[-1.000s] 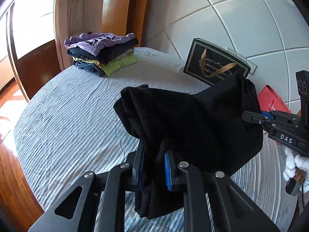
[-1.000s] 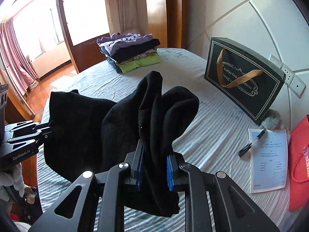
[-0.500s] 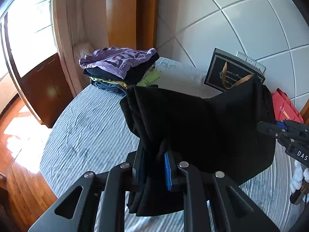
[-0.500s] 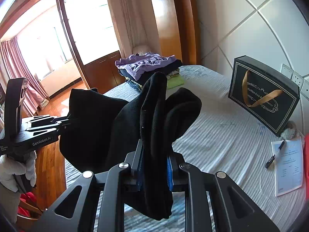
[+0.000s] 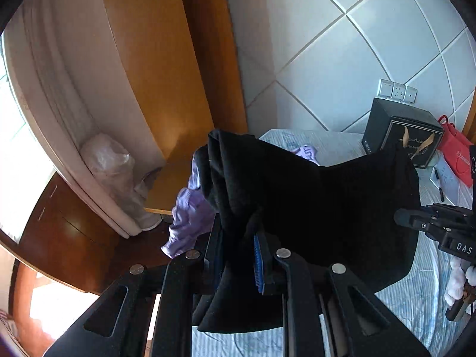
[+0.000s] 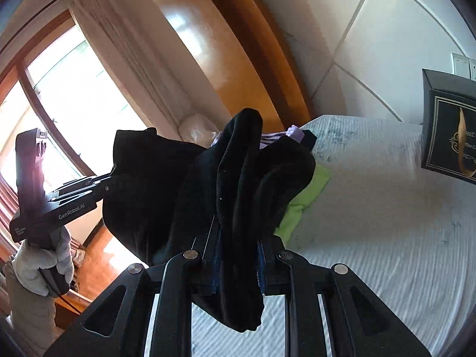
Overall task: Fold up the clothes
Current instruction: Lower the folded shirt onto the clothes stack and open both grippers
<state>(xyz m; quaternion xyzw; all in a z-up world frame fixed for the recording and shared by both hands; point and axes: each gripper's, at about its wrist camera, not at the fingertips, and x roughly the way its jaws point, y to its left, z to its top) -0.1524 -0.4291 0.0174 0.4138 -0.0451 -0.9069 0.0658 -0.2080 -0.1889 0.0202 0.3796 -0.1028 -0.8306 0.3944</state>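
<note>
Above the bed [image 6: 372,208] I held the black garment [image 5: 312,202] slung in the air between both claws, left claw [image 5: 238,253] and right claw [image 6: 238,264] each clenched on a bunched edge. Lowering it unevenly could topple the folded stack [image 6: 300,199] just beyond. Striped bedding, white panelled wall, a black gift bag [image 5: 401,136].

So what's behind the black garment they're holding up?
Behind the black garment, lilac cloth and a lime-green piece of the clothes pile peek out; the rest is covered.
</note>
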